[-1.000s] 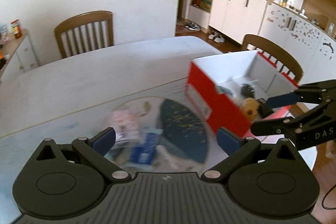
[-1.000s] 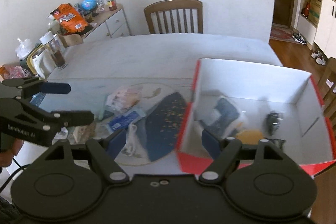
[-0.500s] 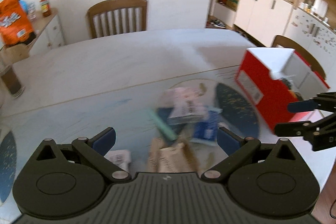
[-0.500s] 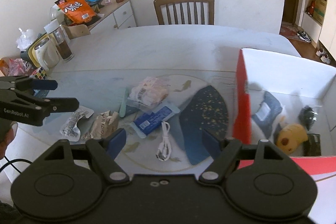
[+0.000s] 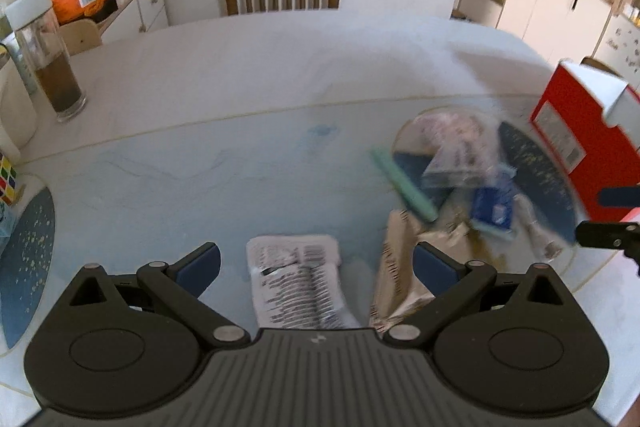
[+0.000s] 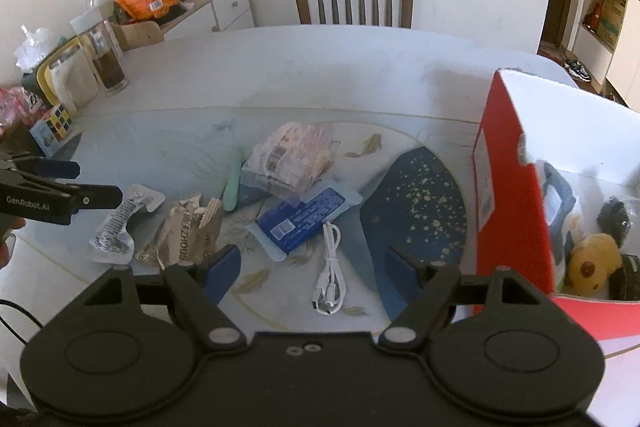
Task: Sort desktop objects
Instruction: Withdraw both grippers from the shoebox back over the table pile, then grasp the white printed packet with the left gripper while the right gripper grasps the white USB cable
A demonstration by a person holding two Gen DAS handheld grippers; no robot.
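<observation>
Left wrist view: the left tool (image 5: 316,265) hangs with its jaws spread wide and empty above the worktop (image 5: 240,75). A white printed wrapper (image 5: 298,285) lies directly between and below its fingers; a crumpled brown packet (image 5: 400,267) sits beside its right finger, partly hidden by it. Ahead to the right, motion blur smears a green stick (image 5: 404,185), a pink snack bag (image 5: 460,147) and a blue packet (image 5: 492,207). The red box (image 5: 576,135) is cut off at the edge, its inside unseen.

Right wrist view: the right tool (image 6: 314,267) is likewise wide open, holding nothing. Everything is sharp here. A coiled white cable (image 6: 330,267), unclear in the other view, lies just ahead between its fingers. To its right the box's open interior shows a yellow plush toy (image 6: 592,263) and dark items, partly cut off.
</observation>
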